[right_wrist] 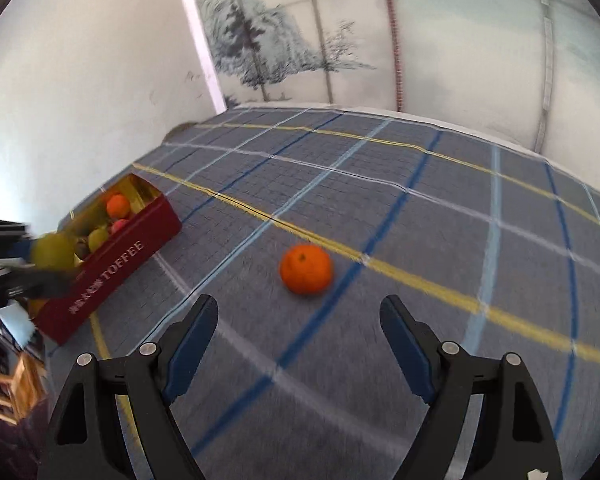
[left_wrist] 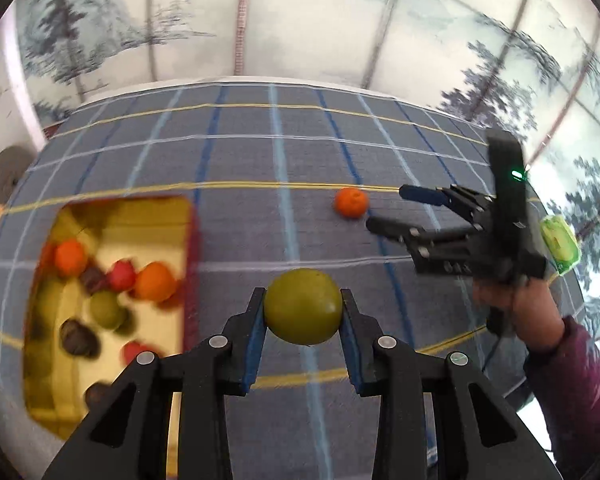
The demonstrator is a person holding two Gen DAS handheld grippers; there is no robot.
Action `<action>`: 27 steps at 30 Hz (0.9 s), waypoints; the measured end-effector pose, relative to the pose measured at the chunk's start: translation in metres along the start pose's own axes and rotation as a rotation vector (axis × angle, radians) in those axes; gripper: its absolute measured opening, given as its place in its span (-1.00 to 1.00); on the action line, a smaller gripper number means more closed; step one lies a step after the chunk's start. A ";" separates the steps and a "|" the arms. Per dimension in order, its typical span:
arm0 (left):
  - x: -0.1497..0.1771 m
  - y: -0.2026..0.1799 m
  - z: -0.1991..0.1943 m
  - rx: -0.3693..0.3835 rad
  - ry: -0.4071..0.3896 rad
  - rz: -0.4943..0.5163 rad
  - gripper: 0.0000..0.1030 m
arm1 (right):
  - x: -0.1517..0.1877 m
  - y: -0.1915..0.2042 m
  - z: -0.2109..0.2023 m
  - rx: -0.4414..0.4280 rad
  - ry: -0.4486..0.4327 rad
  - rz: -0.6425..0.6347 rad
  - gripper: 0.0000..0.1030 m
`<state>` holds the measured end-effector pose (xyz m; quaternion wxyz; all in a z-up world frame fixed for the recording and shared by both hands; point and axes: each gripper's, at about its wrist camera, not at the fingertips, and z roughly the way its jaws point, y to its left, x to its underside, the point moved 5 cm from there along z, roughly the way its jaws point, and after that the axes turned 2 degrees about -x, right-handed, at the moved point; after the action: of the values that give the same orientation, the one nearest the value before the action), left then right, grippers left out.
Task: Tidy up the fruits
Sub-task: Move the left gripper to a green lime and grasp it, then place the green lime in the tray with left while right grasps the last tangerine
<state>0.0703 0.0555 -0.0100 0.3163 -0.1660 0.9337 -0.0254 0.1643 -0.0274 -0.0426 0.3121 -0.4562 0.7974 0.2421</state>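
My left gripper point(left_wrist: 303, 304) is shut on a green round fruit point(left_wrist: 303, 306) and holds it above the checked cloth, right of the red toffee box point(left_wrist: 194, 264). The box holds several fruits: orange, red, green and dark ones. The same green fruit point(right_wrist: 54, 250) shows at the left edge of the right wrist view, next to the box point(right_wrist: 112, 276). A lone orange point(right_wrist: 306, 269) lies on the cloth. My right gripper point(right_wrist: 298, 320) is open and empty, just short of the orange. It also shows in the left wrist view point(left_wrist: 384, 208), beside the orange point(left_wrist: 351, 202).
A grey-blue checked tablecloth point(right_wrist: 420, 240) covers the table. A green packet point(left_wrist: 560, 244) lies at the table's right edge. A painted screen with trees stands behind. A wooden shelf point(right_wrist: 8, 384) is low at the left.
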 end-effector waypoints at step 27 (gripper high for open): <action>0.077 0.110 -0.044 -0.196 -0.031 -0.122 -0.30 | 0.049 0.010 -0.066 0.026 -0.092 0.157 -0.36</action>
<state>-0.0461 0.1319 -0.0361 0.3111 -0.2530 0.9148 0.0493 0.1184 -0.0953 -0.0311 0.3346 -0.3766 0.8186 0.2760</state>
